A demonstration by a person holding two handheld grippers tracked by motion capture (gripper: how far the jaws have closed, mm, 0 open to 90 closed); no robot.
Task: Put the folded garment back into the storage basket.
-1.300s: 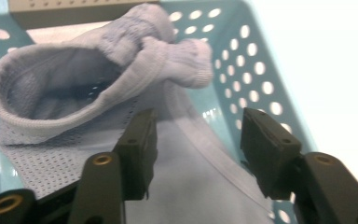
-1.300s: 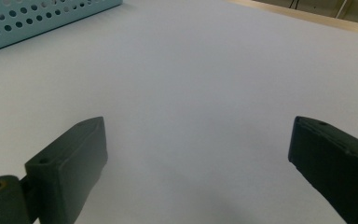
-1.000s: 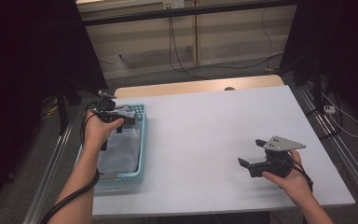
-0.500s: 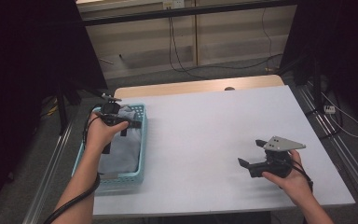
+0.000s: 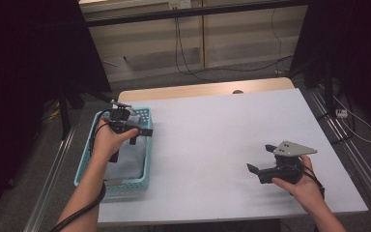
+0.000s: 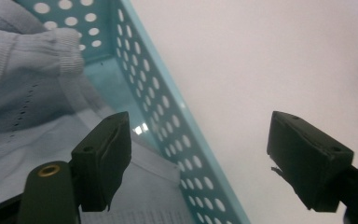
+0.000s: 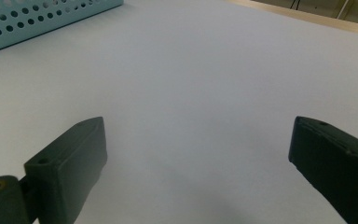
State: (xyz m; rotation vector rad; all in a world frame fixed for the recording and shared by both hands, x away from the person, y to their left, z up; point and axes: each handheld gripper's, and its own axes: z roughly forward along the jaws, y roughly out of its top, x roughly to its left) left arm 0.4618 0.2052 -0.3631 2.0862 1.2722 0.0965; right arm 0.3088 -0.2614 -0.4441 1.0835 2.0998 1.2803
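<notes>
A light-blue perforated basket (image 5: 125, 186) stands at the table's left edge, with a folded grey-blue garment (image 5: 128, 159) in a clear plastic bag inside it. My left gripper (image 5: 136, 135) hovers over the basket's far right corner. Its jaws have just been opening and hold nothing. In the left gripper view the open gripper (image 6: 200, 126) straddles the basket wall (image 6: 168, 121), and the garment's ribbed cuff (image 6: 23, 70) lies beyond the left jaw. My right gripper (image 5: 260, 158) rests low over the white table at the right, open and empty (image 7: 198, 126).
The white tabletop (image 5: 212, 130) stretches between the two hands. A wooden strip (image 5: 198, 89) runs along its far edge. Cables and dark stands lie on the floor behind. The basket's side (image 7: 37, 14) shows far off in the right gripper view.
The left hand and its gripper have shifted slightly over the basket. The right gripper has stayed put.
</notes>
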